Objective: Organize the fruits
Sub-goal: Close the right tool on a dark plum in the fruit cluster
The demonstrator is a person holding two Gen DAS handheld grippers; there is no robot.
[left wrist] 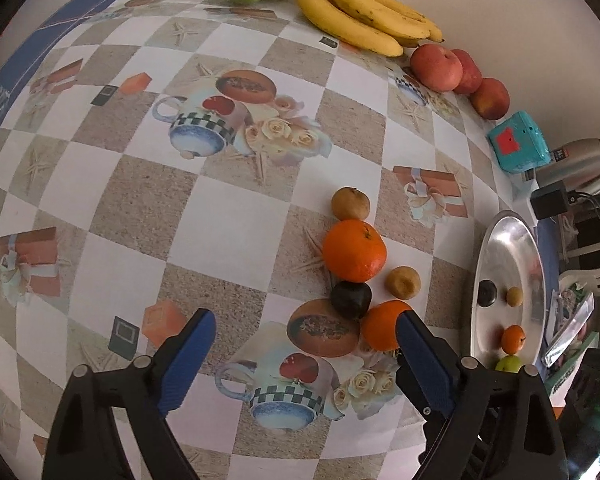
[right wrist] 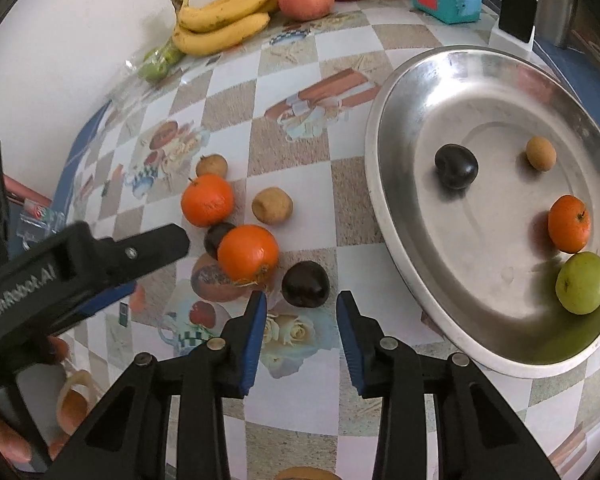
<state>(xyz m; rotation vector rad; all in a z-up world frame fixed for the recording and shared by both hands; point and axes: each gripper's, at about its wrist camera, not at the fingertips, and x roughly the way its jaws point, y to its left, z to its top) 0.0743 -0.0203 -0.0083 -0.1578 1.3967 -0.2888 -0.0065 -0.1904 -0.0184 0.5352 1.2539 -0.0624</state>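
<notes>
**A:** Where does it stand?

**B:** The steel tray point(right wrist: 384, 184) sits on the counter point(right wrist: 228, 92) to the right and holds four fruits: a dark plum point(right wrist: 456, 166), a small brown fruit point(right wrist: 541, 153), a small orange point(right wrist: 569, 223) and a green fruit point(right wrist: 582, 282). The rest lie loose on the counter just left of it: two oranges, two brown fruits and two more plums.

**A:** And the grippers?

**B:** The right gripper point(right wrist: 302, 300) has its jaws spread, empty, aimed at the nearest plum point(right wrist: 305, 284), which lies just ahead of the tips and apart from the other fruit. The left gripper point(left wrist: 304, 322) is also spread and empty, low over the counter, its right finger beside the near orange point(left wrist: 384, 326).

**A:** So the plum is the step in hand?

**B:** I judge so. To do it well, push the right gripper forward until the plum's widest part is between the pads, then close gently; it is round and smooth and could squirt out if caught off-centre. Keep clear of the near orange, which lies just to the left.

**A:** Any trouble from the left gripper?

**B:** Possibly. In the right view it looks to hang over the cluster, though the fisheye makes the height hard to judge. Hold it off until the plum is lifted, then set the plum down on a bare part of the tray.
</notes>
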